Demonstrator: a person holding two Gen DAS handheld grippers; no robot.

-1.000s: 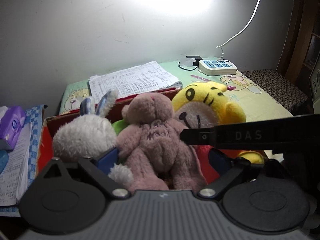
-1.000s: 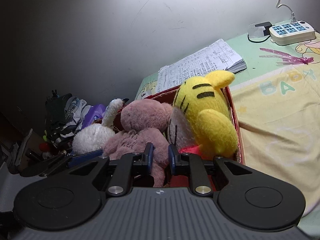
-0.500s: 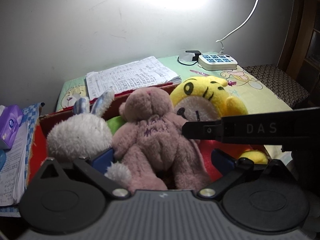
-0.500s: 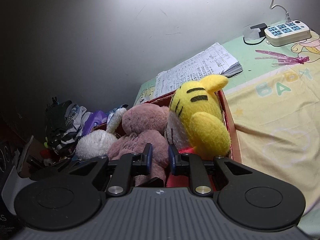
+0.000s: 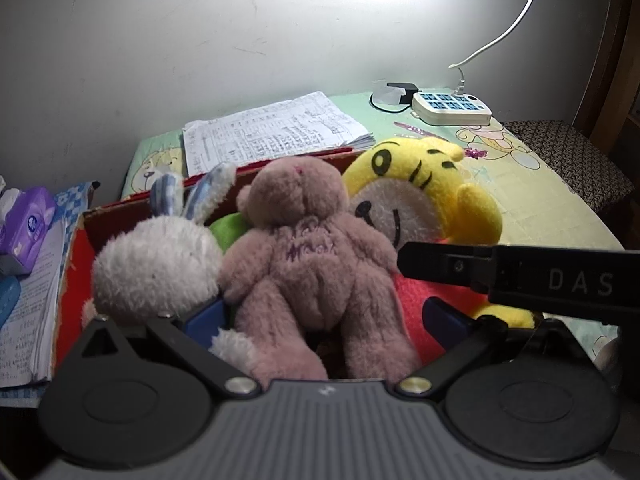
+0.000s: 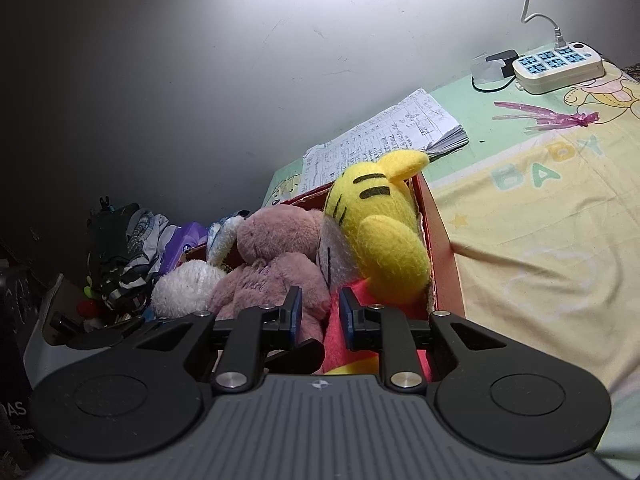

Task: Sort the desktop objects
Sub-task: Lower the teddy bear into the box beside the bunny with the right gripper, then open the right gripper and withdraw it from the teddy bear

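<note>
A red box holds three plush toys: a white bunny, a pink bear and a yellow tiger. My left gripper is open wide at the box's near side, and the bear's legs lie between its blue pads untouched. In the right wrist view the bear and tiger lie just ahead. My right gripper hovers over the tiger's red clothing, its jaws drawn close with a narrow gap and nothing gripped. Its black side also crosses the left wrist view.
A stack of written papers lies behind the box. A white power strip with its cable sits at the back right, and pink plastic scraps lie on the patterned cloth. A purple tissue pack rests on papers at left.
Both cameras have shifted slightly, so the toys sit a little differently in each view. Neither gripper's jaw opening has changed and the toys have not moved in the box.
</note>
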